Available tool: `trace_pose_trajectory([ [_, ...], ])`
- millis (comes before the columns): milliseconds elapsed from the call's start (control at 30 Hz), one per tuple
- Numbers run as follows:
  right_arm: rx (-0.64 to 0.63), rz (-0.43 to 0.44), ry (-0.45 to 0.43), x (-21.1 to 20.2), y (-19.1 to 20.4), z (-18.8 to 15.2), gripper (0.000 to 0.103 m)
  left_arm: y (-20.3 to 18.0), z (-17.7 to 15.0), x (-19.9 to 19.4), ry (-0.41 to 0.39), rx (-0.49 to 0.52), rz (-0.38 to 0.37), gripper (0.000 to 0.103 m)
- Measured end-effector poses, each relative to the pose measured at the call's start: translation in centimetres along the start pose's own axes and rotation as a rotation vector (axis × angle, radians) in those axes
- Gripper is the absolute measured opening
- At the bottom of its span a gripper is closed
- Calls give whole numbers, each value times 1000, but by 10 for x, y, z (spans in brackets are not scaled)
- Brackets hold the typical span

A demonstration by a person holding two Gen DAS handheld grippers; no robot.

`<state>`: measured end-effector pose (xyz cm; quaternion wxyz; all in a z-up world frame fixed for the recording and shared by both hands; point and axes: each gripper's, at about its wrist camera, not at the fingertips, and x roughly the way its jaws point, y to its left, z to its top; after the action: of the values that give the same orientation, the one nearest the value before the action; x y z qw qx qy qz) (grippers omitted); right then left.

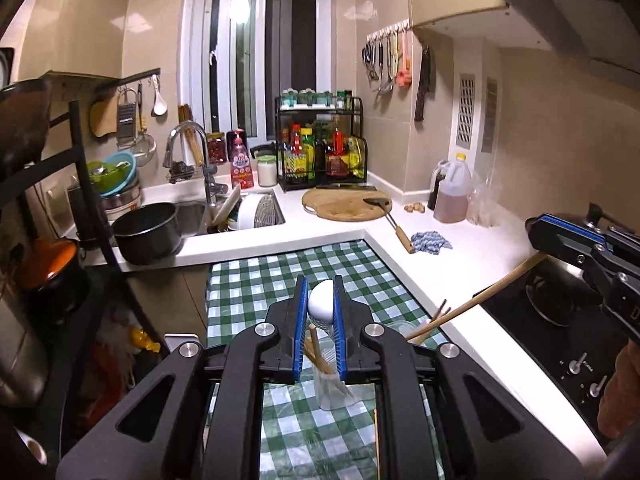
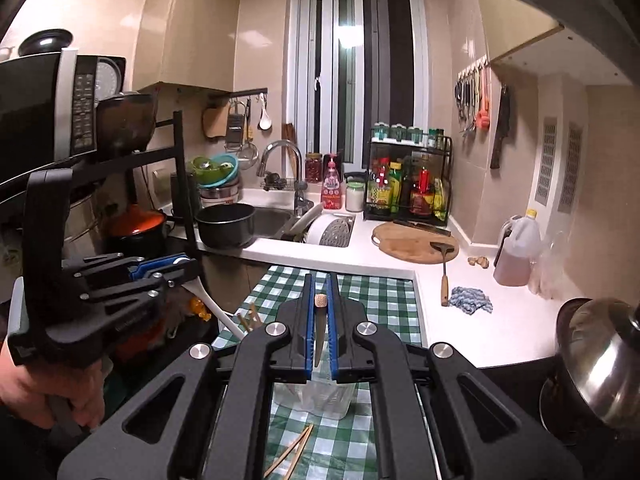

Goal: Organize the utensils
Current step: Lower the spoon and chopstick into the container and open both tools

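Note:
My left gripper [image 1: 320,300] is shut on a white spoon [image 1: 321,305], bowl end up, above a clear cup [image 1: 332,388] that holds wooden chopsticks [image 1: 318,350]. In the right wrist view the same gripper [image 2: 160,268] holds the spoon's white handle [image 2: 212,308] slanting down to the cup. My right gripper [image 2: 319,300] is shut on a wooden-handled utensil [image 2: 319,320], end-on, over a second clear cup [image 2: 320,396]. It shows in the left wrist view [image 1: 560,236] holding the long wooden handle [image 1: 480,300]. Loose chopsticks [image 2: 292,456] lie on the green checked cloth [image 2: 360,300].
White counter [image 1: 400,240] wraps around the cloth, with a round cutting board [image 1: 344,204], a spatula [image 1: 394,224] and a blue rag [image 1: 432,242]. A black stove [image 1: 552,320] is at right, a steel pot lid [image 2: 600,360] near it. Sink [image 1: 192,216] and black pot [image 1: 148,232] at left.

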<state>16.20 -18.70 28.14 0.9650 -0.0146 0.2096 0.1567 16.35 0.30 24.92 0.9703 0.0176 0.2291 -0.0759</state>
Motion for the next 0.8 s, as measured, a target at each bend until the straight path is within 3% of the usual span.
trace_pose_trajectory([
  [400,-15,-6,120,83,-7,-38,6,-12,-36,89,144,50,16,12],
  [800,-3,-16,196,114,-10,-62,10,-15,-54,105,175,48,13,13],
])
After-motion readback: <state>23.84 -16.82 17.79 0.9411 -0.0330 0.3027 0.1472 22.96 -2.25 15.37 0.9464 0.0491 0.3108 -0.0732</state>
